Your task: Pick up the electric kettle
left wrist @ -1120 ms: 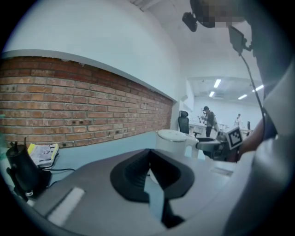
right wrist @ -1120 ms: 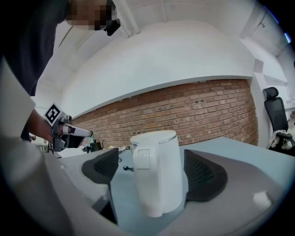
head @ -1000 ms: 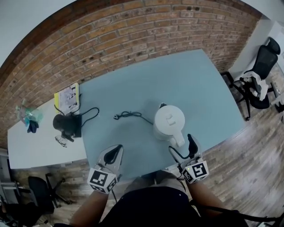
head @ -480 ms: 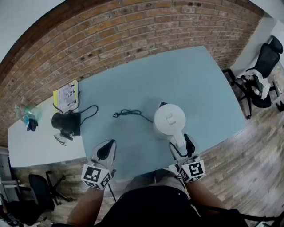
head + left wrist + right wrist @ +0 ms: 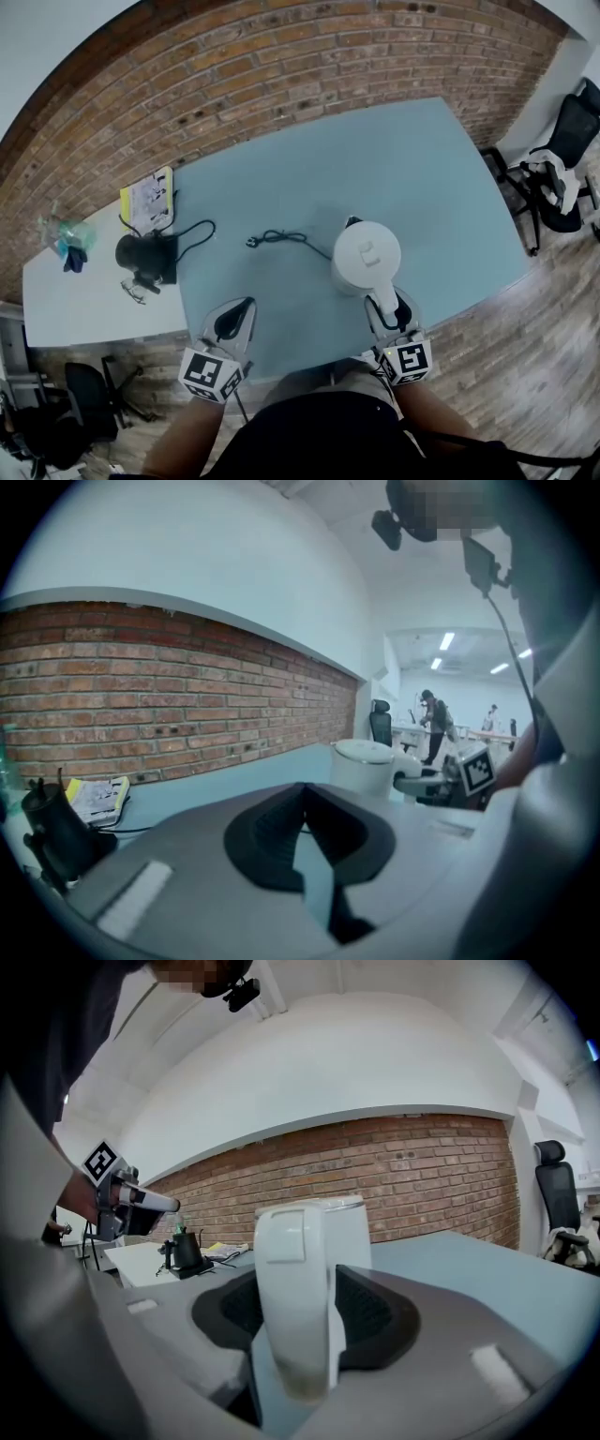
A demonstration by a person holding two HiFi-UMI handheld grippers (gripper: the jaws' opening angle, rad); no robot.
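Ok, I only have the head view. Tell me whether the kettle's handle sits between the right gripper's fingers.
Observer: Yes. In the right gripper view the electric kettle has its handle between the fingers of the right gripper, which are closing around it.
Operator: Now report the left gripper.
Observer: Its own view shows the fingers of the left gripper meeting at the tips, with nothing held.
Operator: Check the background.
Observer: The left gripper view shows a person standing in the room past the table, behind the kettle.
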